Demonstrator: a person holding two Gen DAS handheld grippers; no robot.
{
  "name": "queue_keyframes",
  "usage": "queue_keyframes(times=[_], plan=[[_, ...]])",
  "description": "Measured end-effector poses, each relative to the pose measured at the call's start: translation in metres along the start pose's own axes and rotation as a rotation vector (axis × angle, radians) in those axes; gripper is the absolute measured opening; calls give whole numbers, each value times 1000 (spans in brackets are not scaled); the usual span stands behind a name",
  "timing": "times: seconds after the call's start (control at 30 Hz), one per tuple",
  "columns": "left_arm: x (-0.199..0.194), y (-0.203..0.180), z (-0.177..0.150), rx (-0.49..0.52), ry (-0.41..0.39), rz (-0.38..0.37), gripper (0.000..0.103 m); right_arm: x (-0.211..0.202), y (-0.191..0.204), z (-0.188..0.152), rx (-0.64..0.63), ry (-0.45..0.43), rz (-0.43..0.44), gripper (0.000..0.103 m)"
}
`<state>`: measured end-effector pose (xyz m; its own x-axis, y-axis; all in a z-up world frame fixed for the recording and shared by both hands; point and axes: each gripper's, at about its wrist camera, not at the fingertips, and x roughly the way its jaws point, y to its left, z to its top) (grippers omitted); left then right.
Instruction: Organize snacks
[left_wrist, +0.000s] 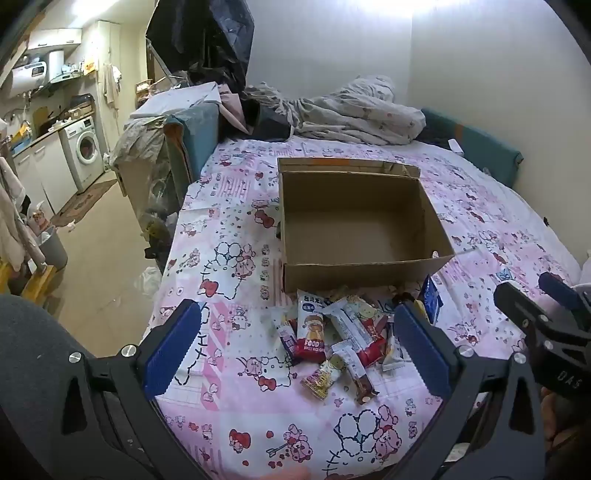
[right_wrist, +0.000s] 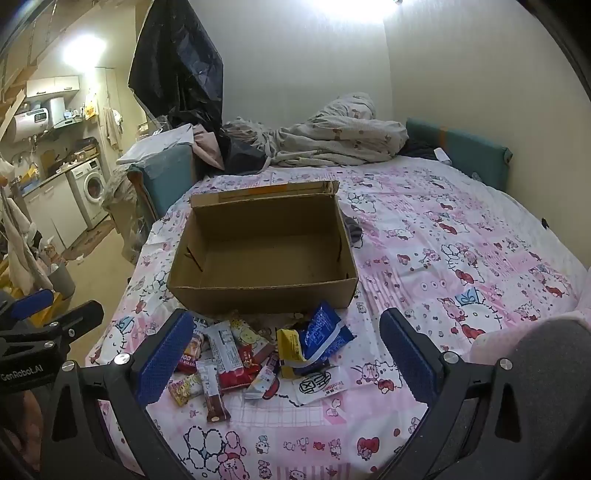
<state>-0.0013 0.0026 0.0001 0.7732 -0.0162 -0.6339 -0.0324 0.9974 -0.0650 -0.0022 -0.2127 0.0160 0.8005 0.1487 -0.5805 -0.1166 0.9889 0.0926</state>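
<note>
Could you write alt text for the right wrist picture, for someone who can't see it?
An empty cardboard box sits on a pink cartoon-print bedsheet, a pile of wrapped snacks before it. The open right gripper frames the pile.

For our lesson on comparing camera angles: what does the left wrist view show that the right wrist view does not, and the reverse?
Only the left wrist view shows the right gripper entering at its right edge, and the red rice-cake packet in full.

Only the right wrist view shows the left gripper at its left edge, the whole blue packet, the yellow packet and a white wrapper.

Both share the empty cardboard box, the snack pile in front of it, the pink cartoon bedsheet and wide-open jaws.
</note>
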Motion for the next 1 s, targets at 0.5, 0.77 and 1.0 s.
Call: queue_keyframes(times=[0.5, 0.77, 1.0], plan=[[4, -4, -2, 34, 5, 34, 103, 3, -8, -4, 13, 8, 6, 103], [4, -4, -1, 34, 4, 34, 103, 2, -4, 0, 22, 11, 6, 103], [3, -5, -1, 36, 2, 36, 103, 3, -6, -2, 31, 12, 5, 103]])
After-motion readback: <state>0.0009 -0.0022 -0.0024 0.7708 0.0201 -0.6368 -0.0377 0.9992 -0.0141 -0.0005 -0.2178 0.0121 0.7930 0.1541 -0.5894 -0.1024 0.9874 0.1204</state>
